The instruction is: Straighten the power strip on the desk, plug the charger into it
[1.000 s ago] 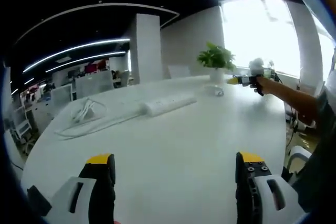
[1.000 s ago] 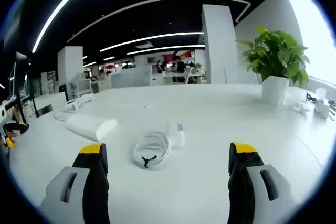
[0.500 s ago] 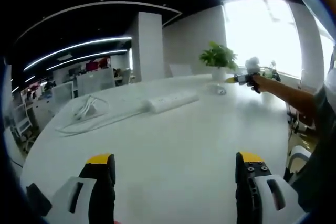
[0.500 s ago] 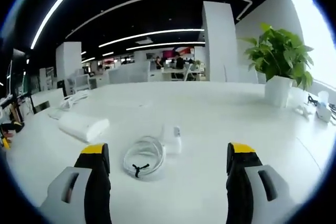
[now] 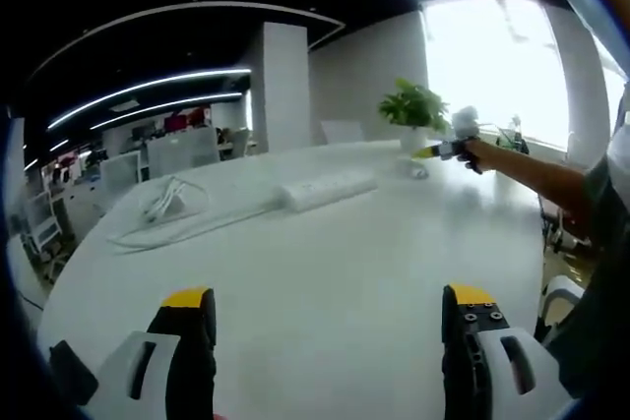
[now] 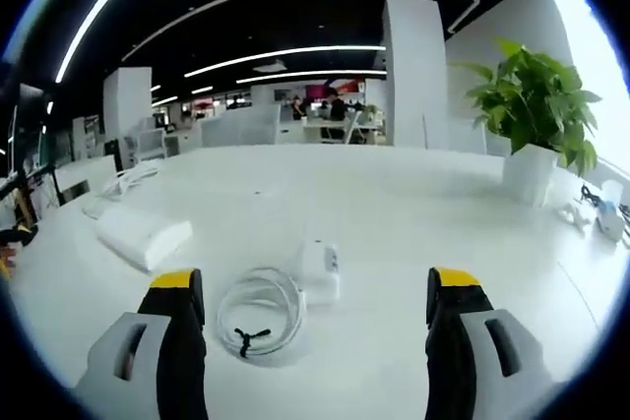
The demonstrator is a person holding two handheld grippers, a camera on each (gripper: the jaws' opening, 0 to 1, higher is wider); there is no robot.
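Observation:
In the left gripper view a white power strip [image 5: 328, 189] lies askew on the white desk [image 5: 325, 292], its cable [image 5: 162, 218] looping off to the left. My left gripper [image 5: 327, 327] is open, well short of the strip. The right gripper [image 5: 445, 149] appears far right, held by a person's arm. In the right gripper view a white charger [image 6: 319, 266] lies beside its coiled white cable [image 6: 258, 314], just ahead between the jaws. My right gripper [image 6: 315, 327] is open with nothing in it. The power strip [image 6: 144, 234] sits to the left.
A potted green plant [image 6: 536, 125] in a white pot stands at the right on the desk, also the plant [image 5: 414, 110] beyond the strip. Small items [image 6: 600, 213] lie at the far right edge. Office desks and chairs fill the background.
The right gripper has moved closer to the charger and its coiled cable, which now sit lower and larger between the jaws. The left gripper view has barely shifted.

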